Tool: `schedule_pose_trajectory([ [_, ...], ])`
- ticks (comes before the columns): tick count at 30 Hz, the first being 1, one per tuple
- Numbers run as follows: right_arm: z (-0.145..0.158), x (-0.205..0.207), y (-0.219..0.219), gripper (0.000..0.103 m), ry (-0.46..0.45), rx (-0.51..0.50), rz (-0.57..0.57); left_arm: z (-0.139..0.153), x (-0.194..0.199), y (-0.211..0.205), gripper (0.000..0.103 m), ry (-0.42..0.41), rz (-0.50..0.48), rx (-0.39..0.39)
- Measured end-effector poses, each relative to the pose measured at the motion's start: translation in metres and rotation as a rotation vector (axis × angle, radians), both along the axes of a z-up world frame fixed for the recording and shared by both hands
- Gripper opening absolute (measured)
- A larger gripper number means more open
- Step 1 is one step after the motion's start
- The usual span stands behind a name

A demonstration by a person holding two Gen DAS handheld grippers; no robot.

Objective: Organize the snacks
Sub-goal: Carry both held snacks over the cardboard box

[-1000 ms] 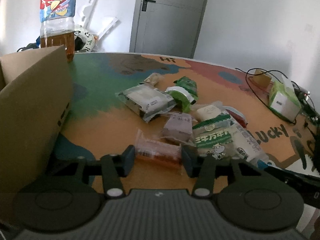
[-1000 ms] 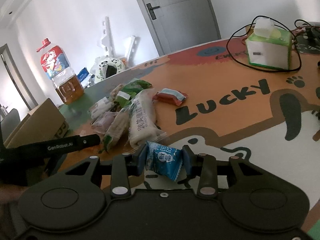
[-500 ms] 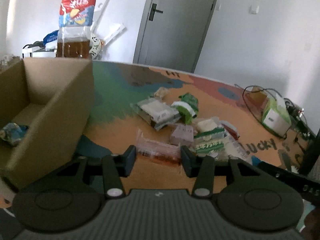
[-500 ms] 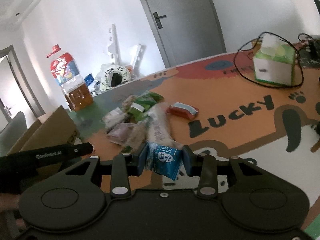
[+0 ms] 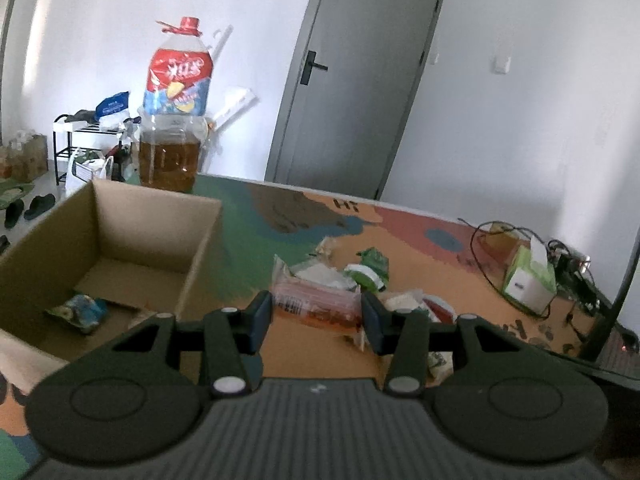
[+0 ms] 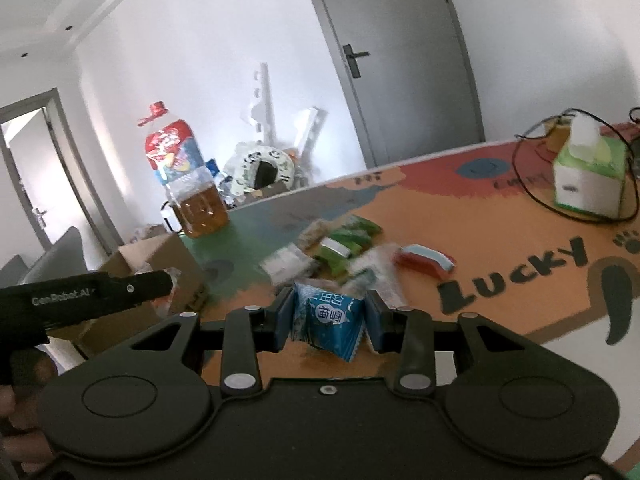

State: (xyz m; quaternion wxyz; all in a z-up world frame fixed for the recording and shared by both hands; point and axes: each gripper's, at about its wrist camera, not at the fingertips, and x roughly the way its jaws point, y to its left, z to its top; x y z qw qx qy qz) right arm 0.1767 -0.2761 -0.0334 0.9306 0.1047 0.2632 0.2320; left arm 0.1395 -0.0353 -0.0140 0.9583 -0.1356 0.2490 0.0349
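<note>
Both grippers risen since earlier – cardboard box (image 5: 132, 236) interior now visible.

The colourful printed table (image 6: 520, 240) carries the word "LUCKY" in large black letters, to the right of and beyond the right claw (image 6: 329, 320). The black arm of the other claw (image 6: 100, 292), to its left, reads "GenRobot.AI" in white. Print on the blue snack wrapper (image 6: 328, 320) between the pads is not legible.
</note>
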Motion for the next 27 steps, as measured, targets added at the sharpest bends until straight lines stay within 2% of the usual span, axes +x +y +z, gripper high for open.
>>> schedule_pose_trajectory([
  [15,0.037,-0.026,0.039,0.038,-0.091,0.029,0.103,0.04,-0.049,0.041,0.047,-0.089,0.086,0.015],
  [27,0.051,-0.04,0.083,0.038,-0.13,0.006,0.187,0.039,-0.076,0.09,0.047,-0.098,0.177,-0.015],
])
